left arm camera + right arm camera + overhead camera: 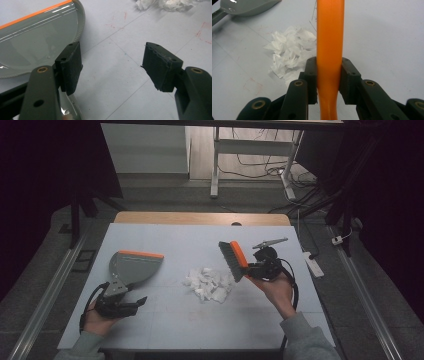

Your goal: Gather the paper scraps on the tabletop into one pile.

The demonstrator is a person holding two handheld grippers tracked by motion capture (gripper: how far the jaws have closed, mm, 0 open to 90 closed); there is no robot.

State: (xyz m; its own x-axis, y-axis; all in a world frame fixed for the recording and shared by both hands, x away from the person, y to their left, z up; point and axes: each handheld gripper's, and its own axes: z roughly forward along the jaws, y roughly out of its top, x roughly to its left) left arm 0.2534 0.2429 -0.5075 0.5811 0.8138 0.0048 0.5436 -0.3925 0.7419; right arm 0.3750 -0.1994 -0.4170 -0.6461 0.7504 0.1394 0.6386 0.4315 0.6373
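1. At centre table: paper scraps (209, 284) piled.
2. Right of them: right gripper (251, 269) clamped on orange brush (233, 260).
3. Far left: left gripper (136, 303) jaws apart, beside grey dustpan (132, 266).

Grey sleeves (306, 340), black two-jaw tongs (240, 270) with brass-ringed screw holes, trailing black cables (295, 292).
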